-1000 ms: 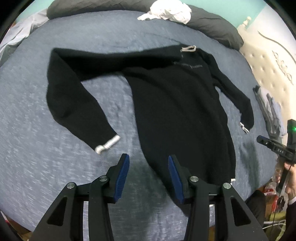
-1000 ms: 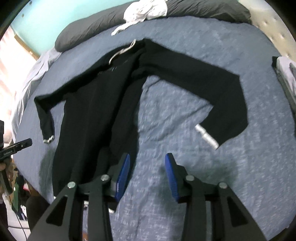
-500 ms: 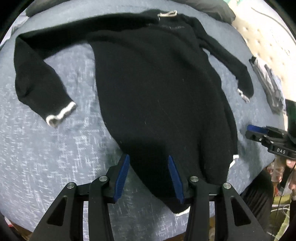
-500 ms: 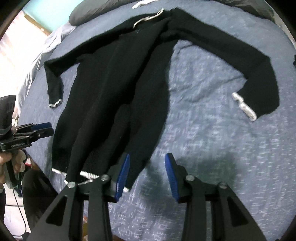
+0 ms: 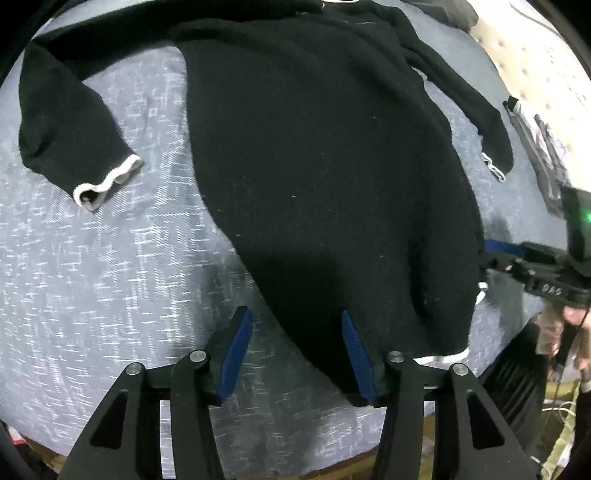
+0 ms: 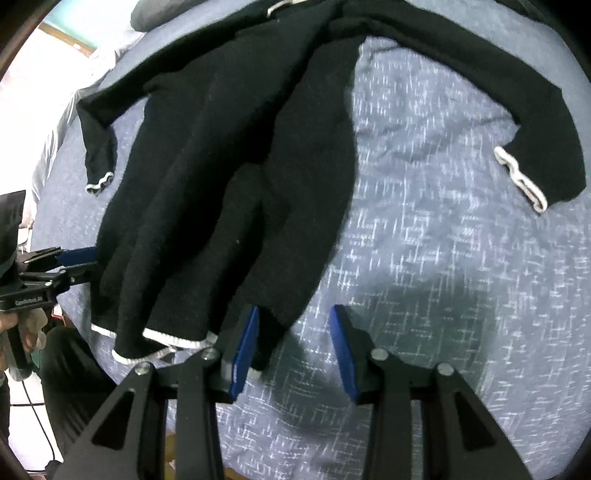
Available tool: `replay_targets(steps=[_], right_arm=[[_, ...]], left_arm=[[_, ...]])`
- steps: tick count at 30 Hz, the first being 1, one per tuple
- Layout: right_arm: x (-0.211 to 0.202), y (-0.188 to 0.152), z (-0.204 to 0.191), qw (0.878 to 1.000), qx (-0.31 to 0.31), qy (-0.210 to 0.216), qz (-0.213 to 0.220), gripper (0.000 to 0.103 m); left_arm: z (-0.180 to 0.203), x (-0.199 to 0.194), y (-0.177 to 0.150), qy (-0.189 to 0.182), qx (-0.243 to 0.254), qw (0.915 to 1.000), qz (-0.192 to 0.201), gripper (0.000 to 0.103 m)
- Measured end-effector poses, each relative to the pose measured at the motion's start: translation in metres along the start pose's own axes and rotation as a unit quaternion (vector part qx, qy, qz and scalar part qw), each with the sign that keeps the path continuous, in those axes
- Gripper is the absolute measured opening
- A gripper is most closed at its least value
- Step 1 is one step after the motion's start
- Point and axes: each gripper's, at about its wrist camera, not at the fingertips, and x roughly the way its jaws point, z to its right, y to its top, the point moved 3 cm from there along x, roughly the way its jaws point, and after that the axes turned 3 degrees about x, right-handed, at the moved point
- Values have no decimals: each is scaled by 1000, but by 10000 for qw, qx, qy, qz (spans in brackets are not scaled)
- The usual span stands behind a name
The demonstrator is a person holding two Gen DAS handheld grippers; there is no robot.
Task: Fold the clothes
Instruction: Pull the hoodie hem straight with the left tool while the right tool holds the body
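Note:
A black sweater [image 5: 332, 166] with white-edged cuffs and hem lies spread flat on the blue-grey bedspread [image 5: 110, 295]. My left gripper [image 5: 295, 317] hangs over its lower left hem corner. Its jaws are opening, with the corner's fabric between them and the pads not pressing on it. My right gripper [image 6: 295, 310] stands open over the opposite hem corner of the sweater [image 6: 229, 166], whose edge lies by the left finger. Each gripper also shows in the other's view: the right gripper [image 5: 493, 254] and the left gripper [image 6: 86, 266]. One sleeve cuff [image 5: 107, 184] lies left, the other cuff [image 6: 521, 181] right.
Folded grey clothes [image 5: 543, 155] lie near a cream tufted headboard [image 5: 535, 55]. A dark pillow [image 6: 147, 18] sits at the bed's far end. The bed's near edge runs just under both grippers. A person's hand [image 5: 554, 325] holds the right gripper.
Both grippers have come down and forward onto the sweater's hem corners, so the sweater now fills each view. The left jaws stand a little wider than before.

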Motion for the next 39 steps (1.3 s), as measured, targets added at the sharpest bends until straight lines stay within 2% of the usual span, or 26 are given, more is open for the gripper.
replay_targets(steps=[7,13,19,21,23,28,34,39], right_arm=[[5,-2,-5,10000,-12,-70,60,40],[-2,-1,-14,9998,-81,-143,136,40],[7,-1,-25,9995,-242,-210,23,40],[11,-2,-26,9993,-242,-291,22,33],[11,0,-23,9993,-186,-325,71,20],[4,-1,-21,9989,-255,-347,192,4],[-34,4,-13,9972,-366,-393,513,3],[-77,7,6,9952,-386,-387,811,3]], left_arm=[[4,4,-4,3,55,10000,31,53],[7,2,-6,-34,171,9998,18,34],[14,-3,-4,49,369,9993,71,23],[14,-6,-5,84,424,9990,94,20],[15,-9,-5,116,470,9988,121,15],[12,-19,-3,116,486,9985,202,11],[4,-53,2,205,552,9974,424,9],[-17,-87,-3,260,541,9962,623,9]])
